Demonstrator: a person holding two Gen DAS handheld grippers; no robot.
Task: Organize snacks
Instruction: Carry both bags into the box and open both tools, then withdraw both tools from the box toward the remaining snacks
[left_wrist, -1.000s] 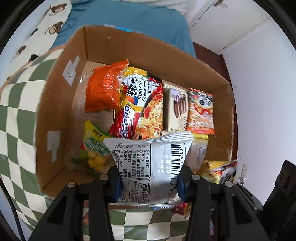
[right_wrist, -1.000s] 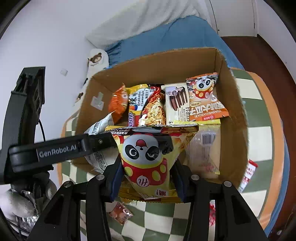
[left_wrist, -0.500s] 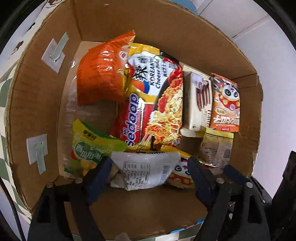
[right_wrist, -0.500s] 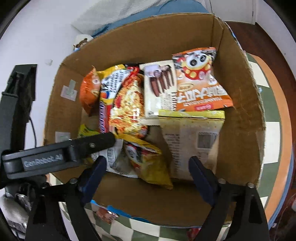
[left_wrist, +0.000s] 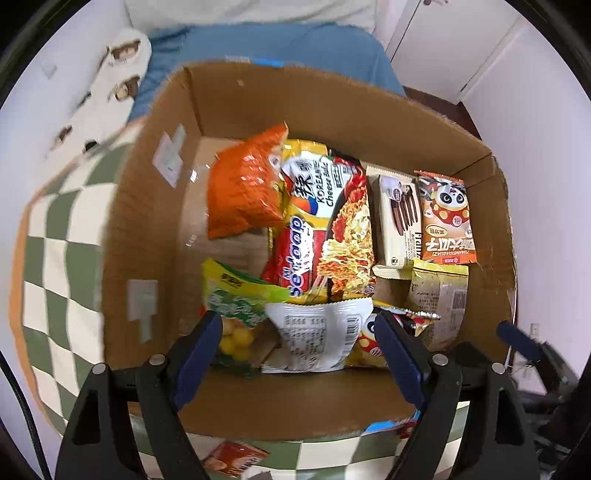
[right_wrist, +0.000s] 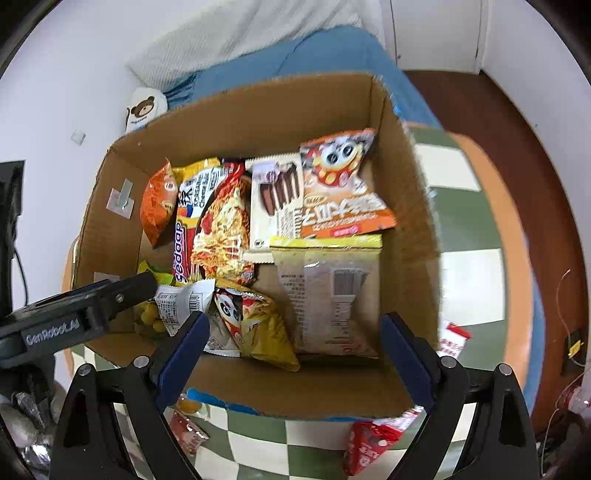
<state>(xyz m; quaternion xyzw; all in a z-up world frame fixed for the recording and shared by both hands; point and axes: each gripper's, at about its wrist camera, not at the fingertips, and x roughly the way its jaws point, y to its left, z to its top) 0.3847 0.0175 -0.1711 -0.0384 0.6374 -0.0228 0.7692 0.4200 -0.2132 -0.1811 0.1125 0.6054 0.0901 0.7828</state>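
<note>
A cardboard box (left_wrist: 147, 229) (right_wrist: 410, 192) on a green checkered cloth holds several snack packets. The silver-white packet (left_wrist: 317, 332) (right_wrist: 177, 302) lies at the box's near side, beside the yellow panda packet (right_wrist: 255, 325) (left_wrist: 365, 343). My left gripper (left_wrist: 299, 339) is open and empty above the silver packet; it also shows in the right wrist view (right_wrist: 122, 291). My right gripper (right_wrist: 295, 339) is open and empty above the near wall. Behind lie an orange bag (left_wrist: 243, 192), noodle packs (left_wrist: 332, 229), a chocolate-stick pack (left_wrist: 397, 221) and an orange panda packet (left_wrist: 447, 221).
Loose red snack packets lie on the cloth in front of the box (right_wrist: 369, 443) (right_wrist: 452, 338) (left_wrist: 232, 458). A blue bed (right_wrist: 314, 55) and a bear-print cushion (left_wrist: 110, 85) are behind the box. White wall stands at both sides.
Both grippers opened and let their packets drop into the box: left the silver packet, right the yellow panda packet. Both have since pulled back and up from the box.
</note>
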